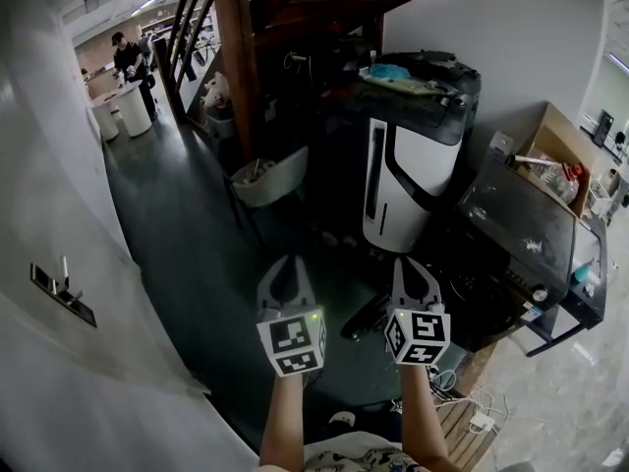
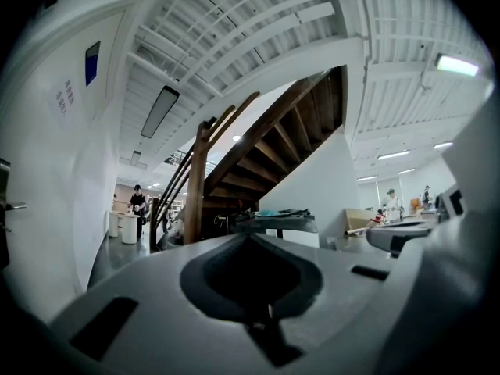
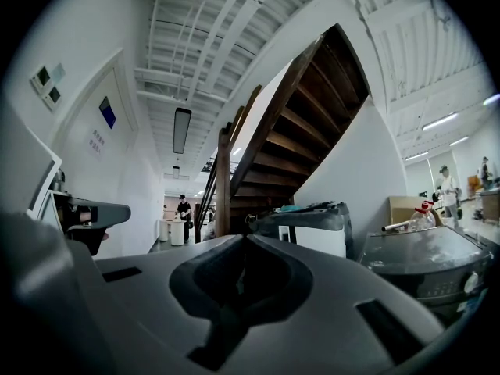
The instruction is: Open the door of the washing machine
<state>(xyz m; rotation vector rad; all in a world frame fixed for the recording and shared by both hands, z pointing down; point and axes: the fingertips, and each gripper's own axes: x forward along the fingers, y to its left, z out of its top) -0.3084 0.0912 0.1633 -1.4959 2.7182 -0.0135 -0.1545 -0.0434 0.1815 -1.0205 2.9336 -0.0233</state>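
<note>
Left claw [image 1: 291,262] and right claw [image 1: 409,264] hang clenched, empty, apart from washer [image 1: 519,232]; door [image 1: 488,308] looks shut, though dim.

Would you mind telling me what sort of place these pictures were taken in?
Probably a storage nook in an office or lab building: a washing machine and a cardboard box stand beside a wooden staircase, with a long corridor beyond.
</note>
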